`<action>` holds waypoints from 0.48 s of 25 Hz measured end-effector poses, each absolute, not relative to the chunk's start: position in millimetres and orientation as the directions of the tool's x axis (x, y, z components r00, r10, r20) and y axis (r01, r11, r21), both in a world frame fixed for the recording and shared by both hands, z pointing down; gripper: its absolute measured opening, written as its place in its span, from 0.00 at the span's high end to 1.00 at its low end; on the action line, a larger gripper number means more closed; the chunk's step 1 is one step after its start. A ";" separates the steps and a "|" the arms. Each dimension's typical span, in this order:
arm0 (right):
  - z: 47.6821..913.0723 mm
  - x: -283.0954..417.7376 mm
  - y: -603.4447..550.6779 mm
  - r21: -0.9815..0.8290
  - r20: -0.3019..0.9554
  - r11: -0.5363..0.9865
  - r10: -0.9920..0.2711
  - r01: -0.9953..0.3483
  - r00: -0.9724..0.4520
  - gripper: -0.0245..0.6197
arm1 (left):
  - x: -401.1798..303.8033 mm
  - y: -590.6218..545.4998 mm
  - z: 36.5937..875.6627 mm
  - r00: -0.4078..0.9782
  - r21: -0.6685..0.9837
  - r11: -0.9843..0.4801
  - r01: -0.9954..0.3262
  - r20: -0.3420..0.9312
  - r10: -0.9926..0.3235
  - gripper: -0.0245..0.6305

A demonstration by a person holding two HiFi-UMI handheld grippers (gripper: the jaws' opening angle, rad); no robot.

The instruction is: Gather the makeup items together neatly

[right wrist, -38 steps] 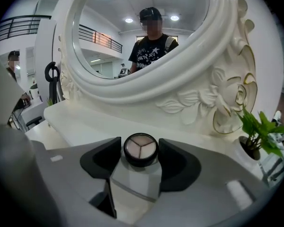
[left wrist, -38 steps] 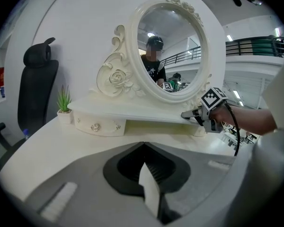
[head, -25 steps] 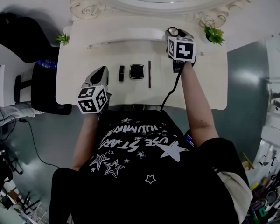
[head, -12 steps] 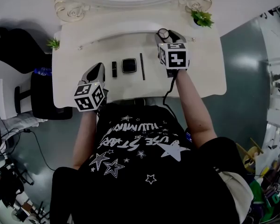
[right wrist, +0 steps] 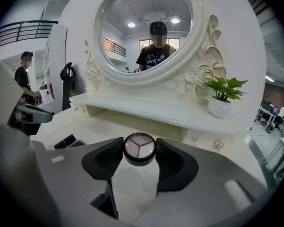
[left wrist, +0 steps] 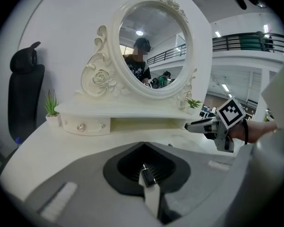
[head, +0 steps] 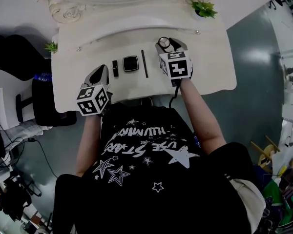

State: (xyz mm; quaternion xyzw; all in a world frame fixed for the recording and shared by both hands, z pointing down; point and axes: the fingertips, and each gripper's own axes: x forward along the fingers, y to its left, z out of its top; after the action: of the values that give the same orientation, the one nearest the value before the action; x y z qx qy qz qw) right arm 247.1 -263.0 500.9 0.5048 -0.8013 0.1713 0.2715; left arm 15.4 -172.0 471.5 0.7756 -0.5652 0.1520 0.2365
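Observation:
On the white dressing table [head: 210, 67] three items lie in a row: a black lipstick [head: 115, 68], a square black compact [head: 130, 63] and a thin dark pencil [head: 144, 63]. My right gripper [head: 165, 44] is shut on a round compact [right wrist: 139, 148] with three pale shades, held a little above the table just right of the pencil. The lipstick and square compact show at the left of the right gripper view, as a dark pair [right wrist: 66, 141]. My left gripper [head: 98, 76] hovers at the table's front edge, left of the lipstick, its jaws together and nothing in them [left wrist: 143, 148].
An ornate oval mirror [right wrist: 144, 30] stands on a raised shelf with small drawers [left wrist: 85, 125]. Potted plants sit at both ends, one at the right [head: 203, 8] and one at the left [head: 51, 46]. A black chair [head: 12, 52] stands left of the table. A person [right wrist: 26, 77] stands far off.
My right gripper has carried the round compact left and toward the table's front, closer to the pencil. The left gripper has barely shifted.

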 end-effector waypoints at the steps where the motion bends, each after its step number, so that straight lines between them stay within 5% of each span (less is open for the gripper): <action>1: 504.0 245.9 -259.7 0.000 0.611 0.435 -0.713 -0.900 -0.344 0.58 | 16.0 -170.5 472.0 0.316 0.194 -0.251 -0.948 0.506 -0.803 0.96; 12: 548.0 232.1 -228.2 0.002 0.680 0.452 -0.655 -0.892 -0.330 0.58 | 11.1 -155.8 481.2 0.330 0.183 -0.274 -0.944 0.540 -0.774 0.96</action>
State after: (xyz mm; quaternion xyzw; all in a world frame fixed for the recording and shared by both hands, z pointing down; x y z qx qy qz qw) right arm 232.1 -228.2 548.0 0.4877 -0.7930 0.1904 0.3115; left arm 11.1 -155.8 481.2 0.7787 -0.5516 0.1757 0.2419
